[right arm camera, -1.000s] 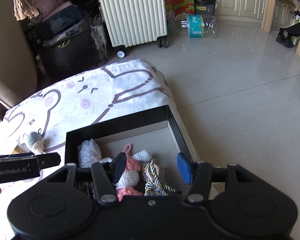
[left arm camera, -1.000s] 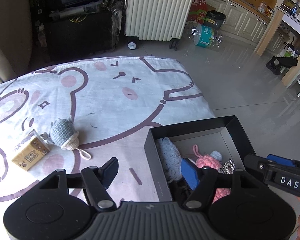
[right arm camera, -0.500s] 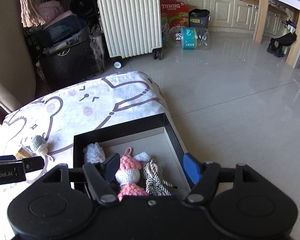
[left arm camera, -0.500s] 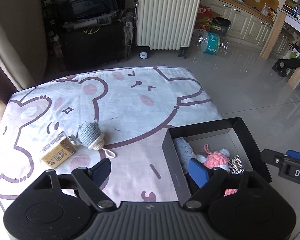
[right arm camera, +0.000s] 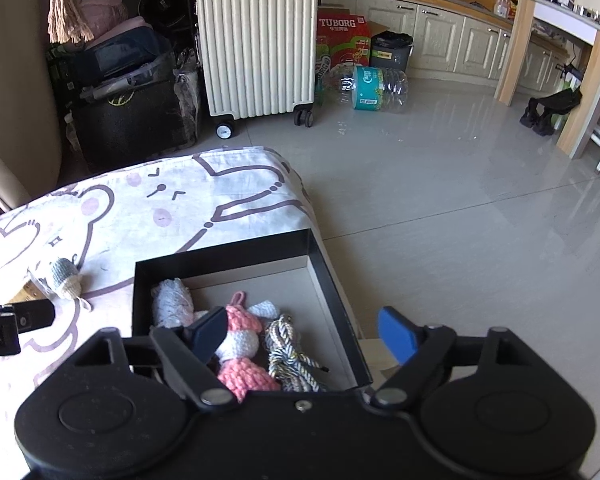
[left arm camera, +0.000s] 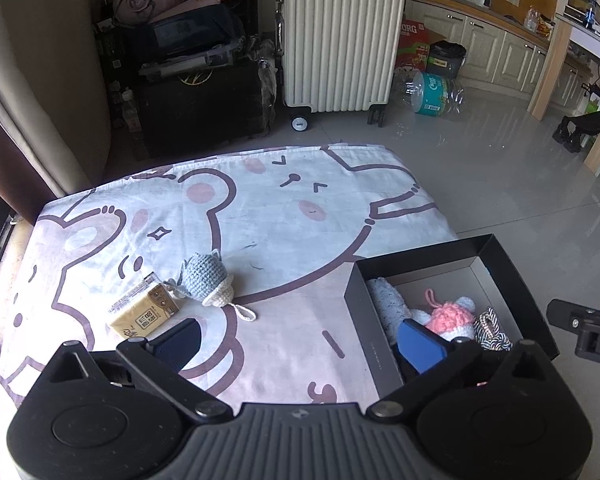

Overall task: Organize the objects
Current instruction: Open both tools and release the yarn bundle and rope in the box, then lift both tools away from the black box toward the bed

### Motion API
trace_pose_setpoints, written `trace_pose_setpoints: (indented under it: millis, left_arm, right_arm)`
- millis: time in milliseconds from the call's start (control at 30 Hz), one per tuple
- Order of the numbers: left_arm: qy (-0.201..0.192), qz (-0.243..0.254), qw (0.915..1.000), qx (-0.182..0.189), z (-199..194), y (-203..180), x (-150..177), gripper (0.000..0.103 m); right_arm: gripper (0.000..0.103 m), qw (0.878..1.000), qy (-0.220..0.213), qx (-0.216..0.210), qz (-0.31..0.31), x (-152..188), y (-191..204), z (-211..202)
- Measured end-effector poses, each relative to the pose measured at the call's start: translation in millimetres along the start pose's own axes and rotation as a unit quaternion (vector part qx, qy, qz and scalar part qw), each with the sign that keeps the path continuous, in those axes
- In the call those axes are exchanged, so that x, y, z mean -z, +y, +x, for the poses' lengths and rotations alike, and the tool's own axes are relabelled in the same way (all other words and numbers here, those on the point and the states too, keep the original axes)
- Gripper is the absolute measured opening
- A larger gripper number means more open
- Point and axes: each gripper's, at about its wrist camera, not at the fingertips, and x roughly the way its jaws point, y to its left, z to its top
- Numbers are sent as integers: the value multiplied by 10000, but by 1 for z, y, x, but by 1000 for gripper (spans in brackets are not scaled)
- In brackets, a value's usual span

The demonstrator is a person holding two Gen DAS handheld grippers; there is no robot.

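Bright daylight glares off the floor point(right arm camera: 480, 208) and washes out the sheet point(right arm camera: 28, 240) at left; edges bow with fisheye distortion, focus sharp.

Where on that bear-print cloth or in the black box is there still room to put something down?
The bear-print cloth lies bare from its far edge down to the blue crochet toy and small carton, and between the toy and the black box. In the box, the far half is bare; the near half is crowded with yarn pieces and cord.
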Motion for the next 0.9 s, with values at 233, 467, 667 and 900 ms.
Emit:
trace_pose_setpoints:
  millis: [233,467,667,900]
  left_arm:
    - [25,-3,10000,25,5,3,3,103]
    - [-12,20,10000,60,9,3,5,103]
    - [13,67,9999,101,13,1,5,103]
    - [21,79,9999,129,15,-2,5,103]
  right_arm:
    - [103,9999,-89,110,-41,5,-2,3]
    - [103,9998,-37,203,3,9,-7,11]
    - [103,9996,-53,277,8,9,-9,12]
    - [103,9995,-39,299,27,9,-11,13]
